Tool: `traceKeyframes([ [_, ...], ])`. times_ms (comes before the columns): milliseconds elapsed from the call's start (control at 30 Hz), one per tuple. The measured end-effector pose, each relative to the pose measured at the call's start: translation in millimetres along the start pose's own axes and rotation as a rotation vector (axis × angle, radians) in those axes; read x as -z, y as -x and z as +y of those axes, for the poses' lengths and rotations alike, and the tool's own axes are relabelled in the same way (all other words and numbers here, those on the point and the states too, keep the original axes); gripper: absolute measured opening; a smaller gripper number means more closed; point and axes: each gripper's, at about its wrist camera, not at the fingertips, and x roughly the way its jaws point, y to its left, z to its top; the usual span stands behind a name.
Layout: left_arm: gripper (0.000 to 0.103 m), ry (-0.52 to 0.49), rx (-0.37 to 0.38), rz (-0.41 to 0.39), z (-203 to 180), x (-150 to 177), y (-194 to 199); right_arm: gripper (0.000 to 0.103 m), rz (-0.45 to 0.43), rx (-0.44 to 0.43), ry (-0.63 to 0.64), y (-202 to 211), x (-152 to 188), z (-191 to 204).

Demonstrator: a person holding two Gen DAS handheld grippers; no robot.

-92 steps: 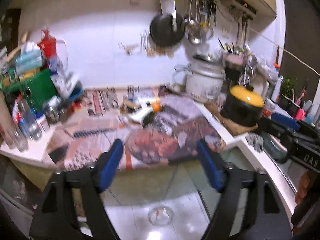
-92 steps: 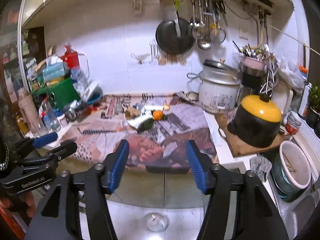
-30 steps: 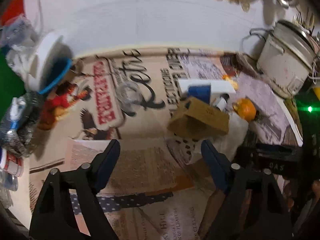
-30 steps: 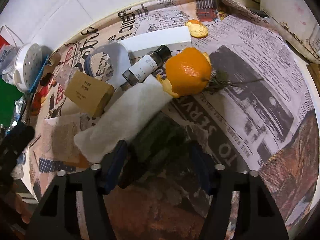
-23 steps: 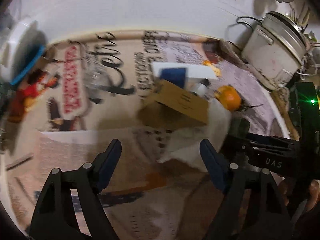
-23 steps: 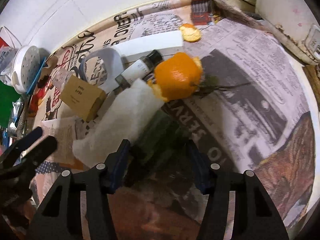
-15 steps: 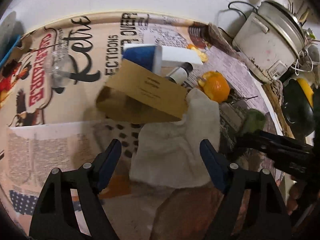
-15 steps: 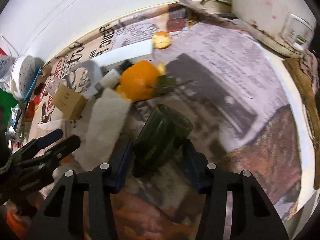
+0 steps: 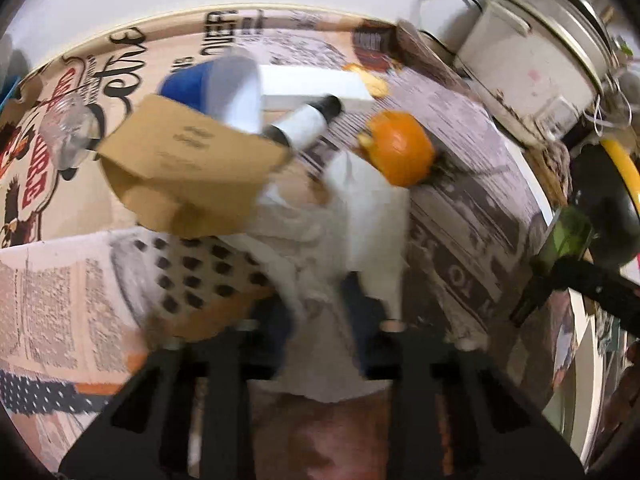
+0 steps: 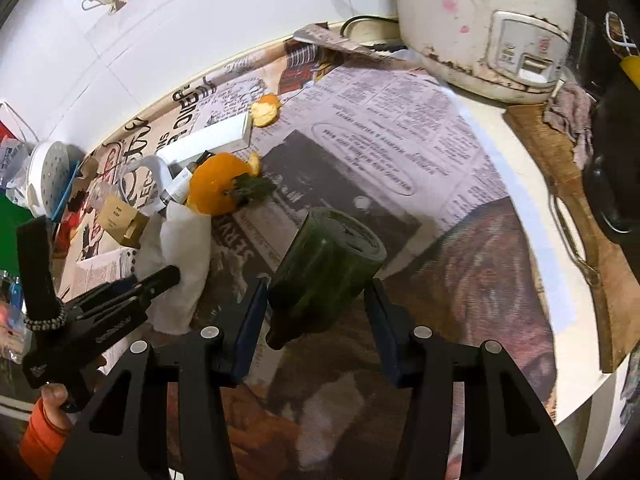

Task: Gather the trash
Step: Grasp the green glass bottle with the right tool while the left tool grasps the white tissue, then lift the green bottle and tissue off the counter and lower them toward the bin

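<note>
L wrist view: left gripper [image 9: 320, 312] at bottom centre, jaws just closed from wide apart onto the white tissue [image 9: 360, 216]; R wrist view: right gripper [image 10: 316, 320] at lower centre clamped on green bottle [image 10: 324, 268], now lifted off the newspaper [image 10: 392, 152].

I am looking down at a home kitchen counter [image 10: 516, 128], lived-in and cluttered. Old newspaper [image 10: 380, 128] is spread over the worktop against a white tiled wall [image 10: 180, 20]. A stained white rice cooker [image 10: 480, 24] stands at the back with its cord trailing beside it, a wooden board [image 10: 580, 208] lies to the right, and an orange [image 10: 212, 188] with loose peel [image 10: 266, 114] sits among small bottles and boxes.
</note>
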Motion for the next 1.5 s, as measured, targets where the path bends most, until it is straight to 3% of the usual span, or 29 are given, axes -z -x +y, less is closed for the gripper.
traceKeyframes([
  [100, 0.007, 0.008, 0.031, 0.024, -13, 7, -1, 0.047, -0.011, -0.012, 0.007, 10, 4, -9],
  [233, 0.005, 0.018, 0.01, -0.007, -34, 16, 13, 0.047, -0.03, -0.032, 0.027, 28, 11, -23],
  [433, 0.005, 0.074, -0.026, -0.142, -69, 30, 64, 0.047, -0.085, -0.073, 0.109, 66, 20, -41],
  [533, 0.005, 0.094, -0.102, -0.216, -89, 40, 96, 0.047, -0.115, -0.104, 0.155, 86, 24, -46],
  [700, 0.005, 0.115, -0.155, -0.337, -113, 64, 157, 0.047, -0.169, -0.144, 0.229, 121, 31, -44],
  [933, 0.005, 0.112, -0.185, -0.453, -133, 98, 228, 0.047, -0.268, -0.22, 0.278, 173, 53, -28],
  [1100, 0.005, 0.086, -0.165, -0.522, -133, 129, 271, 0.047, -0.328, -0.244, 0.288, 202, 82, -9],
  [1300, 0.005, 0.036, -0.142, -0.541, -127, 180, 304, 0.047, -0.366, -0.222, 0.268, 224, 129, 14],
  [1500, 0.005, 0.013, -0.119, -0.5, -113, 249, 323, 0.047, -0.358, -0.209, 0.226, 231, 189, 35],
])
